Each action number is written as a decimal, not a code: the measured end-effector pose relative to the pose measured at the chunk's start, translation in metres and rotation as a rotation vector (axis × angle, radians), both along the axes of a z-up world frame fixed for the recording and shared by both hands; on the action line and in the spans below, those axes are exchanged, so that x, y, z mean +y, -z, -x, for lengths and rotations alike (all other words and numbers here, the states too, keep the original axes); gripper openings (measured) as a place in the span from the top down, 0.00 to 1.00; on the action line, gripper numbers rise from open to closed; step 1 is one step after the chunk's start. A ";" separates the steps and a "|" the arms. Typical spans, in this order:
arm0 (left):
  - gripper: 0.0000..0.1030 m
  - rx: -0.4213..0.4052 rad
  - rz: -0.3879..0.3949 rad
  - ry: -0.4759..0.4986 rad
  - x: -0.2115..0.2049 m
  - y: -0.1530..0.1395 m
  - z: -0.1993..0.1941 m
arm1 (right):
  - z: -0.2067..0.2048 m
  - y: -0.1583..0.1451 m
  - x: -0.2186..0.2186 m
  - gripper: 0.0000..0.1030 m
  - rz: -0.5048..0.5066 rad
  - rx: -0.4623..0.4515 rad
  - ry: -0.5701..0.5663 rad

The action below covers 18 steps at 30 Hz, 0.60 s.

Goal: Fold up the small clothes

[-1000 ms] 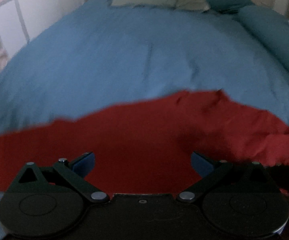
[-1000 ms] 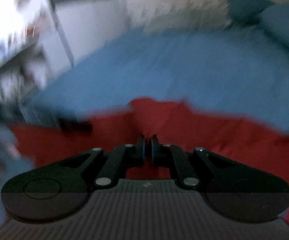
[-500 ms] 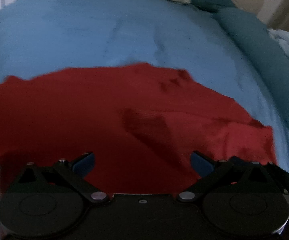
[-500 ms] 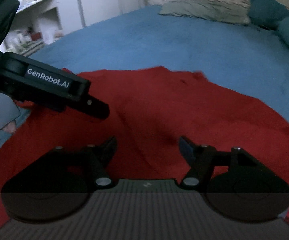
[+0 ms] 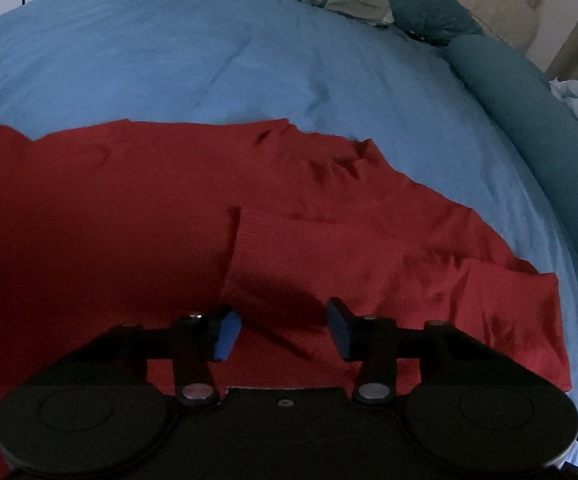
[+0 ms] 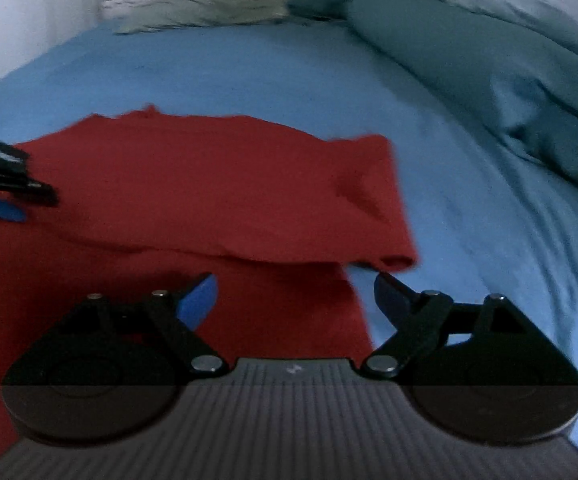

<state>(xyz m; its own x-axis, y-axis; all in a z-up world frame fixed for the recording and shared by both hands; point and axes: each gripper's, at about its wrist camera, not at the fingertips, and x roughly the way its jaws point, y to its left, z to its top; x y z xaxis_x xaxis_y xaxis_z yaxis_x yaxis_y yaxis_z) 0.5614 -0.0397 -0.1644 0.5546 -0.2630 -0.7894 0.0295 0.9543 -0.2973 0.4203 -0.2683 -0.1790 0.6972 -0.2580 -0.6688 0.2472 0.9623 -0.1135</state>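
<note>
My red knit garment lies spread on the blue-sheeted bed, one flap already doubled over its right side. My left hand-held gripper and right hand-held gripper both hover spread, holding nothing. I judge I'm between folds; next I should pinch the near right edge and carry it across.
</note>
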 end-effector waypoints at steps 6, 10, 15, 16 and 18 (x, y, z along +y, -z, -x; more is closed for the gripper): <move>0.96 -0.054 0.040 -0.004 -0.005 -0.025 -0.020 | -0.019 0.013 -0.008 0.00 0.116 0.020 0.077; 0.96 -0.229 0.016 -0.090 0.021 -0.070 -0.019 | -0.038 0.016 -0.021 0.00 0.115 0.003 0.078; 0.96 -0.305 -0.054 -0.180 0.062 -0.082 -0.008 | -0.054 0.019 -0.027 0.00 0.130 0.007 0.031; 0.96 -0.296 -0.069 -0.183 0.066 -0.078 -0.007 | -0.055 0.018 -0.027 0.00 0.133 0.004 0.024; 0.96 -0.276 -0.086 -0.202 0.072 -0.069 -0.006 | -0.056 0.017 -0.030 0.00 0.146 0.007 0.011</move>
<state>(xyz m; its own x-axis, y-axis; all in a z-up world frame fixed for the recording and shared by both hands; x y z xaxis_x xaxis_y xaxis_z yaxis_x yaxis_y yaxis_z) 0.5678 0.0326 -0.0952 0.7843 -0.0651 -0.6170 -0.0943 0.9704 -0.2223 0.4762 -0.2980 -0.1956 0.6892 -0.3607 -0.6284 0.2566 0.9326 -0.2539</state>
